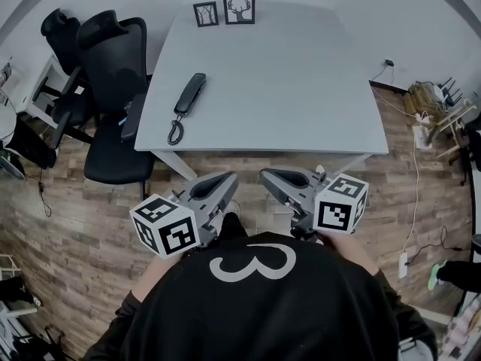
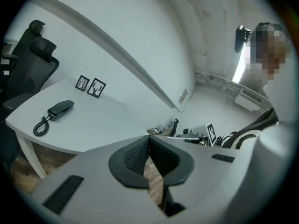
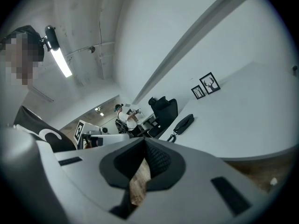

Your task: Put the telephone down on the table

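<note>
1. Table (image 1: 301, 89): pale top, mostly bare, so there is free room for setting things down.
2. Office chairs (image 1: 113, 89): two, black, pushed against the table's left side, out of the working path.
3. Left gripper (image 1: 225, 179): tongs pressed together on nothing, held low by the person's chest, well apart from the table.
4. Right gripper (image 1: 270, 175): same posture, tongs pressed together and empty. Judged a resting pose, since neither carries anything.
5. Telephone (image 1: 189, 95): black handset lying flat on the table near its left edge, coiled cord trailing toward the front edge. The task looks complete.
6. Picture frames (image 1: 239, 8): two, upright at the far edge.
</note>
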Tool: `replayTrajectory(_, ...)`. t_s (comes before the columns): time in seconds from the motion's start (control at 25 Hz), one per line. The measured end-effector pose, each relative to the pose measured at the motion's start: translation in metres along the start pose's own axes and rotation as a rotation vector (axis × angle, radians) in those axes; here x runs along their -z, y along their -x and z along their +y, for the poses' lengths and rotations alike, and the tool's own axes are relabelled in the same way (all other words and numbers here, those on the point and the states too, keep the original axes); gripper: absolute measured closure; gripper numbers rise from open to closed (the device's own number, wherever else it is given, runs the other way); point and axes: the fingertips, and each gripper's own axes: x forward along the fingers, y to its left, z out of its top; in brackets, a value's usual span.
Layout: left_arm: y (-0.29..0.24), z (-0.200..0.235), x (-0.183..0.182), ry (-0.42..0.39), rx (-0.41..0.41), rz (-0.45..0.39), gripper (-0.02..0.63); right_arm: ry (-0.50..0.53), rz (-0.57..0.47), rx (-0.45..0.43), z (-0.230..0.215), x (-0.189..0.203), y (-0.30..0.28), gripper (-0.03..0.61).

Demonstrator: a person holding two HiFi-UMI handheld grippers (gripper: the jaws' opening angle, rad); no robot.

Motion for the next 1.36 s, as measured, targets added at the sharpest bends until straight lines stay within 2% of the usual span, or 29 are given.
replayTrajectory(0.32,0.003,-0.033,0.005,-0.06,0.012,-0.01,0.601,0.028,-0.021,-0.023,0.02,0.003,0.025,0.569)
replayTrajectory(0.48,0.007,-0.041,0.006,-0.076,0.007,-0.015,0.601,0.088,-0.012,-0.022,0.028,0.005,0.03,0.571)
replayTrajectory(0.76,0.01,-0.048,0.011,-0.101,-0.02,-0.005,0.601,0.087,-0.022,-0.035,0.035,0.007,0.038,0.569)
replayTrajectory(1.36,-0.003,-0.067,0.026,-0.066,-0.003,0.004,0.601,0.066,-0.044,-0.015,0.028,0.021,0.068,0.571)
